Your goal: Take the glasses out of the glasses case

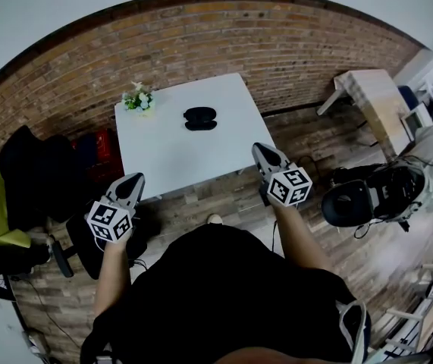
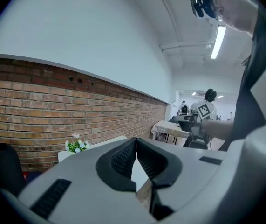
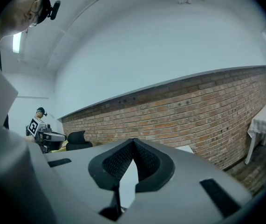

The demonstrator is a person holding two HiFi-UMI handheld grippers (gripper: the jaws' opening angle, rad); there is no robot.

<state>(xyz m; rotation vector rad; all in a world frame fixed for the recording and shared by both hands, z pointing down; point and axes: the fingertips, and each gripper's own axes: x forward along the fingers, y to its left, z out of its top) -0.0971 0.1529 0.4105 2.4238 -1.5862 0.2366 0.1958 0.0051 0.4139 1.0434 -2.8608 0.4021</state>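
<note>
My left hand-held gripper [image 1: 131, 180] and right hand-held gripper [image 1: 263, 152] closed, empty; glasses case [image 1: 200, 118] at 12 o'clock on desk [image 1: 172, 154].

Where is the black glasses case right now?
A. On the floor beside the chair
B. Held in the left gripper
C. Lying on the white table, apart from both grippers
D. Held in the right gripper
C: the glasses case lies closed on the white table, while the left gripper and the right gripper are near the table's front edge, both shut on nothing.
</note>
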